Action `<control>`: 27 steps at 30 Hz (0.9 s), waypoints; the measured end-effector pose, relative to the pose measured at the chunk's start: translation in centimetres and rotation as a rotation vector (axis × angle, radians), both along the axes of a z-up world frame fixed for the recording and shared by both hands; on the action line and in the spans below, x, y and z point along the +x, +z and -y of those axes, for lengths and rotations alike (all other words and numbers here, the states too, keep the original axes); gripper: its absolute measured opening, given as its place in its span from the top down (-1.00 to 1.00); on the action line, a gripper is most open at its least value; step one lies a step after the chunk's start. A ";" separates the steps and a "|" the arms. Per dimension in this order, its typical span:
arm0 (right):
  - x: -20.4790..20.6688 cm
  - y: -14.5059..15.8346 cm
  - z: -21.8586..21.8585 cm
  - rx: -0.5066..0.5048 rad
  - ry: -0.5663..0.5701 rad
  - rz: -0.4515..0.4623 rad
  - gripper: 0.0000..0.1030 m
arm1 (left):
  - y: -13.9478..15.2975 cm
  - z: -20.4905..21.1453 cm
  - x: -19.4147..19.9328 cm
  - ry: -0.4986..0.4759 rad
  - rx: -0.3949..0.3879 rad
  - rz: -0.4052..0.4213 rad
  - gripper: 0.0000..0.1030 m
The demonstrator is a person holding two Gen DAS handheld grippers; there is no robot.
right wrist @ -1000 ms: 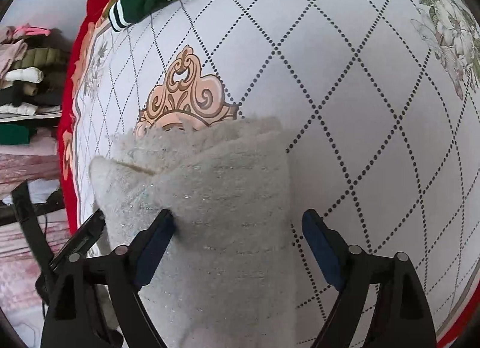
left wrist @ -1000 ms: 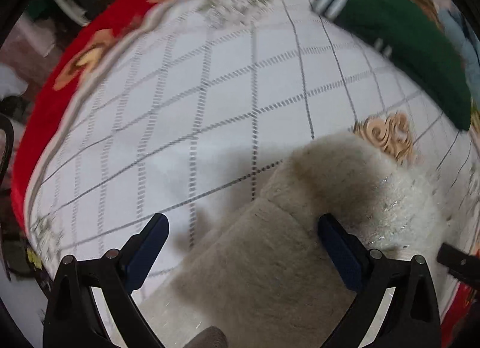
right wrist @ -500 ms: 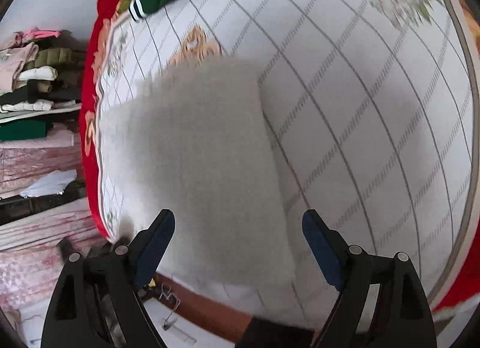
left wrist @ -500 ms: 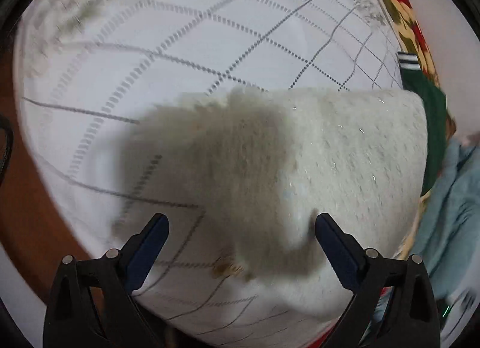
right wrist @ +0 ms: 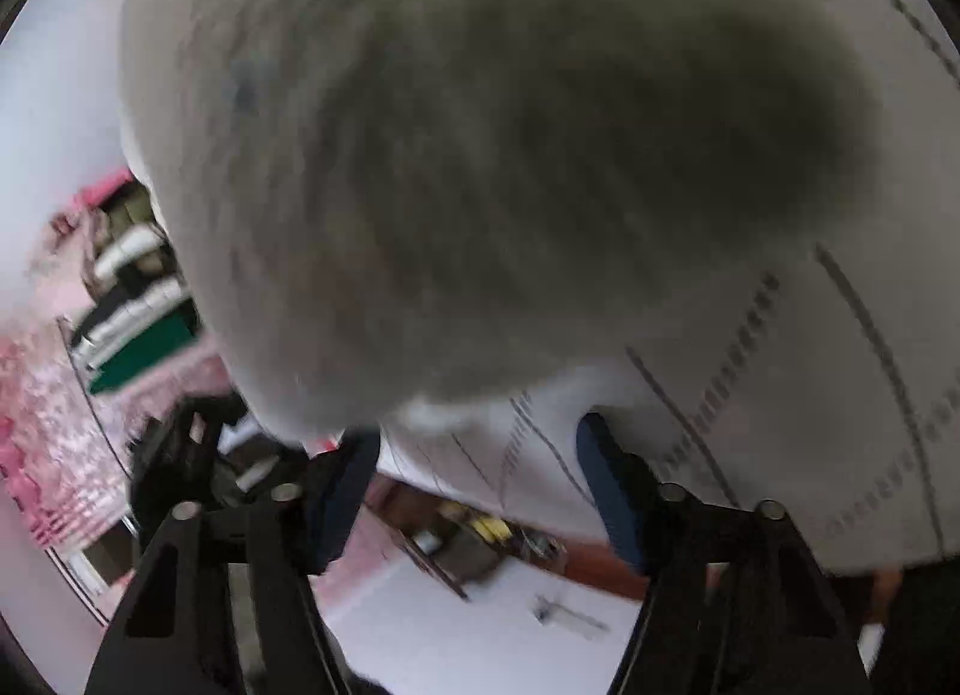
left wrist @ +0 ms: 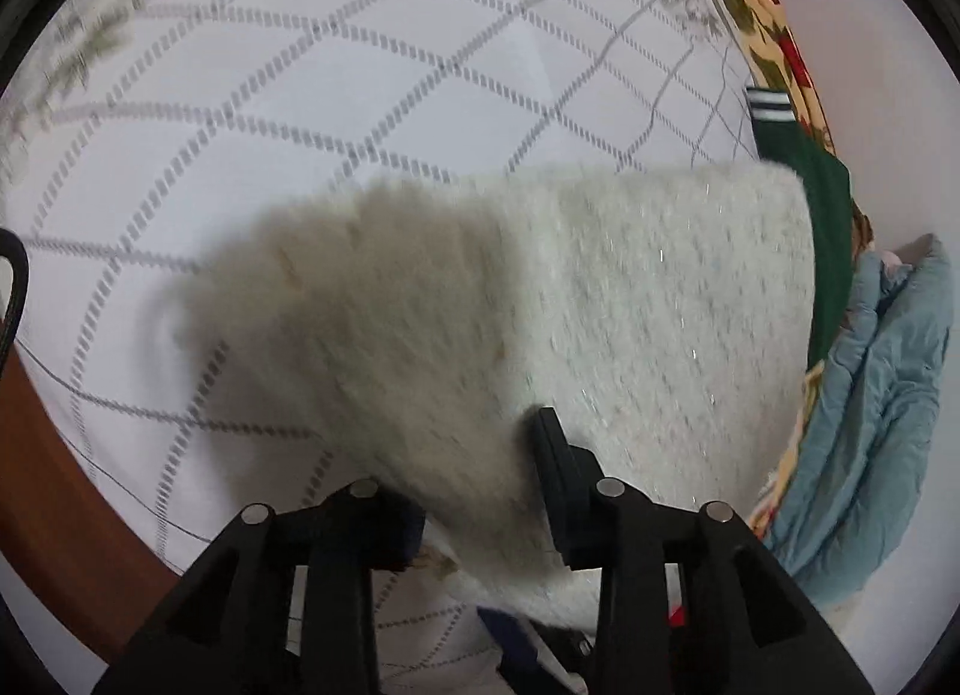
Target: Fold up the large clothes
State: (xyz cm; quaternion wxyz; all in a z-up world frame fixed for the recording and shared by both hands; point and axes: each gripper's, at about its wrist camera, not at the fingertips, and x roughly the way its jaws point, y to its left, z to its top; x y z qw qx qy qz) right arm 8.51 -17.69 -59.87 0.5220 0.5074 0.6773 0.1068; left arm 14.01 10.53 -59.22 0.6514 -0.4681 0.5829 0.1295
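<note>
Two black gripper frames are seen, one in each wrist view. The left gripper point(left wrist: 480, 491) is built of angular black plastic links with open triangular cut-outs, and round silver screw heads are set at the link joints. Its fingers point(left wrist: 555, 479) are faced with dark navy pads, flat and rectangular. The right gripper point(right wrist: 474, 473) is made the same way: black struts, silver screws at the pivots, and navy blue pads on its fingers point(right wrist: 609, 473), which are rounded at the tips. Motion blur is laid over the right frame, so finer markings cannot be made out.
</note>
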 end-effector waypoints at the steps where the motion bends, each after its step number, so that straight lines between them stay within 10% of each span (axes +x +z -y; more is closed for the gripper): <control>1: 0.3 0.2 -0.2 -0.019 0.008 0.018 0.10 | -0.2 0.5 0.0 -0.009 -0.002 -0.002 0.34; 5: -0.4 0.3 -0.6 -0.041 -0.036 0.046 0.22 | 0.5 2.0 0.2 -0.046 0.066 0.005 0.38; 9: -0.6 0.2 -1.2 -0.051 -0.096 0.070 0.35 | 2.2 2.7 0.5 -0.063 0.122 0.069 0.88; 17: 1.4 0.2 -2.8 -0.077 -0.194 0.137 0.50 | 5.8 2.8 -1.5 -0.040 0.078 0.117 0.90; 27: 4.0 1.0 -3.5 -0.080 -0.023 0.058 0.45 | -0.4 1.0 -0.4 -0.103 0.115 0.005 0.75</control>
